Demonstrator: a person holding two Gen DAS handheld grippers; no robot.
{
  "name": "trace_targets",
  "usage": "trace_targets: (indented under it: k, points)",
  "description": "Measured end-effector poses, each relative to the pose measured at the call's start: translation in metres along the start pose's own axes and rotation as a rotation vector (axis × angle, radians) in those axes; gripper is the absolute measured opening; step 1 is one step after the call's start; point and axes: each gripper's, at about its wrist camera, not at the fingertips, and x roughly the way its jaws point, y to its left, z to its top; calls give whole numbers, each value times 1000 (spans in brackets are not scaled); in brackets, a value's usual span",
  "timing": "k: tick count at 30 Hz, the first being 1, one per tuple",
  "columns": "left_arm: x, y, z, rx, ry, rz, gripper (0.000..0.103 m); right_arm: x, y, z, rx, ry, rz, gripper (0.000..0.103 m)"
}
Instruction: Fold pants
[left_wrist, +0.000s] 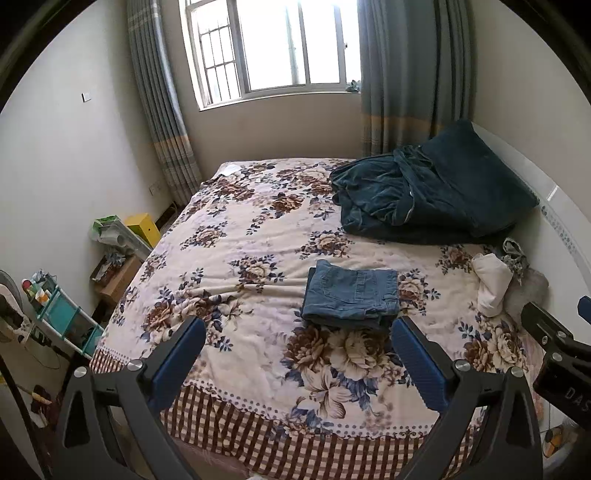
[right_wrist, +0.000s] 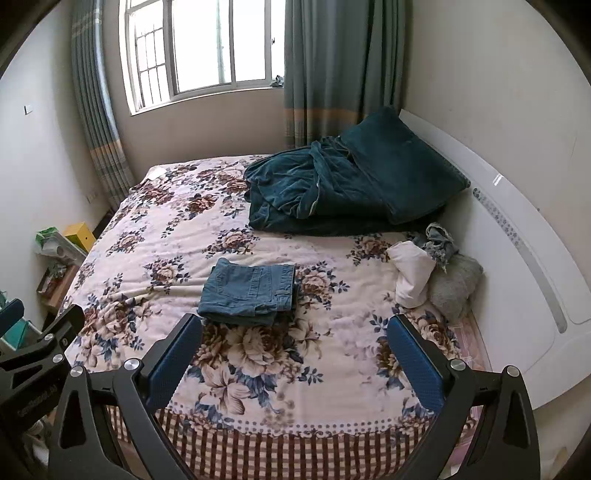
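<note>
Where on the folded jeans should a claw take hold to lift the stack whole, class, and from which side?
Grip the folded jeans at the near edge, coming from the foot of the bed: the layers stack there and face the open left claw and right claw.

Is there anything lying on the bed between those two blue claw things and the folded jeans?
Nothing visible. The folded jeans lie alone on the floral bedspread, and only bare bedspread separates them from the open left gripper and open right gripper. The dark green blanket and white cloth lie beyond or off to the side.
</note>
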Motion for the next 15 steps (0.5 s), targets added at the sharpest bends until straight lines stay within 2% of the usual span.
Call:
trace_targets:
  k: [15]
  points:
    - [0, -1, 1, 1, -3, 5, 103, 3, 5, 2, -3, 4, 10, 102]
